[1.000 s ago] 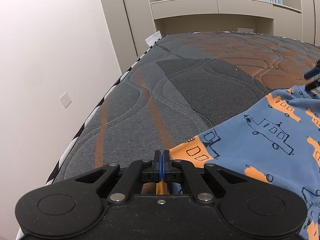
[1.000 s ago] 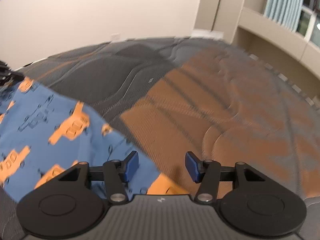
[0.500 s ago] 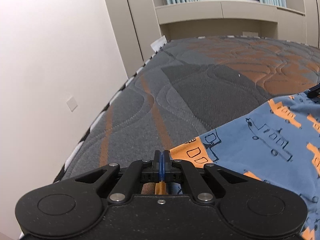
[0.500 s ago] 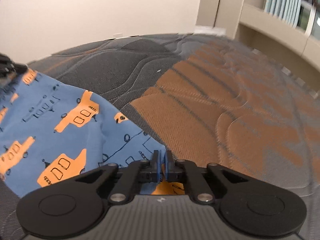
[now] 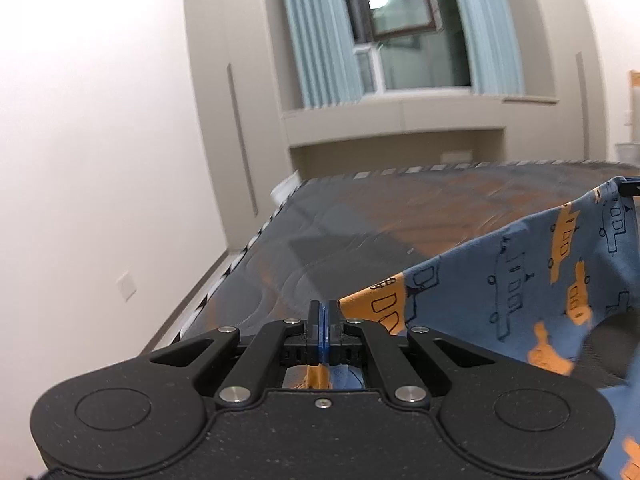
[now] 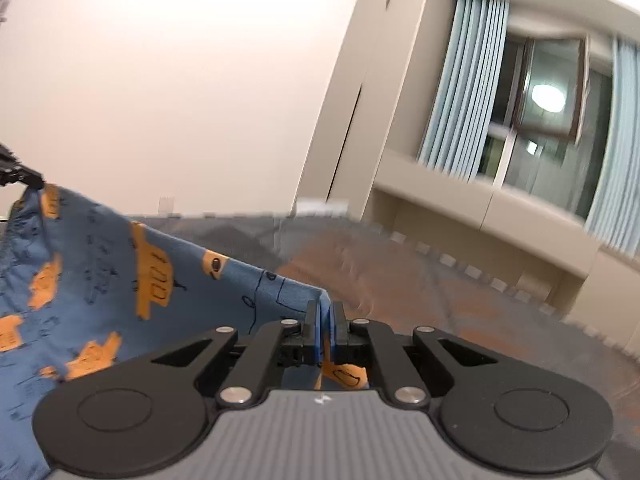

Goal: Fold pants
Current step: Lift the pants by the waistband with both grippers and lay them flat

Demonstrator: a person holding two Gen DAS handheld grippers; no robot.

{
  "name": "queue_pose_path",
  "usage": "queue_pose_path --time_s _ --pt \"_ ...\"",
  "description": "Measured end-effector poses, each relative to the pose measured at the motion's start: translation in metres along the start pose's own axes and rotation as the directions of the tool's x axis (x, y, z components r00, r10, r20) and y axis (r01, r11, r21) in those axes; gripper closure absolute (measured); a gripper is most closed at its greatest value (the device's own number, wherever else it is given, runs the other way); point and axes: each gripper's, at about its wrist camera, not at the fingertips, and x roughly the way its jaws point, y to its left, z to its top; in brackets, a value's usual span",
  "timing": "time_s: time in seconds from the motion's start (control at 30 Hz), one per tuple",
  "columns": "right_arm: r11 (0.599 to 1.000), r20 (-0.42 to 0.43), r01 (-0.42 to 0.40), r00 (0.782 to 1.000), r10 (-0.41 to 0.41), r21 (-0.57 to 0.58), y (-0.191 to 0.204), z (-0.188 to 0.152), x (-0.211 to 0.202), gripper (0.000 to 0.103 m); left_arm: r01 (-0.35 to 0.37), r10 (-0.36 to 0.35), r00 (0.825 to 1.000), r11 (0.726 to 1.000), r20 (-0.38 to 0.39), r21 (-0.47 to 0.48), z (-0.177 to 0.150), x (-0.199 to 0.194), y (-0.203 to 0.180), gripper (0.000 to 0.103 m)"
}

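The pants (image 5: 520,280) are blue with orange and outlined vehicle prints. They hang stretched in the air between my two grippers, above the mattress (image 5: 360,232). My left gripper (image 5: 324,320) is shut on one corner of the pants. My right gripper (image 6: 326,320) is shut on the other corner of the pants (image 6: 100,280). The right gripper's tip shows at the far right of the left wrist view (image 5: 628,188), and the left gripper's tip shows at the far left of the right wrist view (image 6: 20,176). The lower part of the pants is out of view.
The grey and orange quilted mattress (image 6: 440,300) has a striped edge. A white wall (image 5: 100,160) runs close along its left side. Beige cabinets and a window with pale blue curtains (image 5: 320,40) stand beyond its far end.
My right gripper closed on the pants' corner. Both grippers then rose and tilted up, lifting the pants off the mattress so they hang taut between them.
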Motion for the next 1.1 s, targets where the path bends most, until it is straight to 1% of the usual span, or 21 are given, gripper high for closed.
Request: queue_pose_path --time_s 0.07,0.2,0.27,0.37,0.43,0.53,0.63,0.73,0.8,0.87,1.0,1.1 --pt "1.000 0.048 0.021 0.999 -0.021 -0.007 0.011 -0.007 -0.043 0.098 0.017 -0.017 0.999 1.000 0.029 0.016 -0.005 -0.023 -0.005 0.103" --pt "0.998 0.129 0.055 0.990 -0.053 -0.009 0.036 -0.028 -0.120 0.098 0.061 -0.061 0.998 0.998 0.035 -0.007 -0.024 -0.058 -0.008 0.103" --pt "0.997 0.168 0.073 0.983 -0.070 -0.015 0.053 -0.043 -0.149 0.098 0.084 -0.084 0.995 0.996 0.052 0.000 -0.038 -0.076 -0.013 0.103" --pt "0.993 0.183 0.113 0.978 -0.104 -0.035 0.081 -0.065 -0.183 0.098 0.115 -0.115 0.992 0.993 0.060 -0.007 -0.060 -0.095 -0.016 0.103" --pt "0.992 0.170 0.121 0.979 -0.116 -0.021 0.094 -0.081 -0.199 0.098 0.128 -0.126 0.991 0.991 0.046 -0.033 -0.074 -0.101 -0.016 0.103" --pt "0.993 0.118 0.119 0.986 -0.116 -0.019 0.107 -0.098 -0.206 0.098 0.147 -0.145 0.989 0.988 0.031 -0.043 -0.096 -0.105 -0.017 0.103" --pt "0.991 0.072 0.125 0.990 -0.121 -0.056 0.119 -0.111 -0.209 0.098 0.164 -0.164 0.986 0.985 0.001 -0.046 -0.117 -0.106 -0.022 0.103" --pt "0.985 0.045 0.127 0.991 -0.122 -0.115 0.132 -0.118 -0.209 0.098 0.140 -0.140 0.990 0.990 -0.033 -0.003 -0.134 -0.109 -0.033 0.103" --pt "0.981 0.033 0.128 0.992 -0.124 -0.148 0.139 -0.119 -0.208 0.098 0.145 -0.145 0.989 0.989 -0.036 0.016 -0.142 -0.113 -0.039 0.103" --pt "0.977 0.026 0.132 0.991 -0.130 -0.168 0.145 -0.122 -0.208 0.098 0.151 -0.151 0.988 0.988 -0.034 0.021 -0.147 -0.116 -0.039 0.103" --pt "0.980 0.037 0.147 0.989 -0.143 -0.134 0.138 -0.122 -0.212 0.099 0.156 -0.156 0.988 0.988 -0.018 -0.014 -0.145 -0.122 -0.032 0.103" --pt "0.982 0.051 0.154 0.988 -0.149 -0.112 0.131 -0.121 -0.218 0.099 0.147 -0.147 0.989 0.989 -0.033 -0.012 -0.147 -0.120 -0.031 0.103"
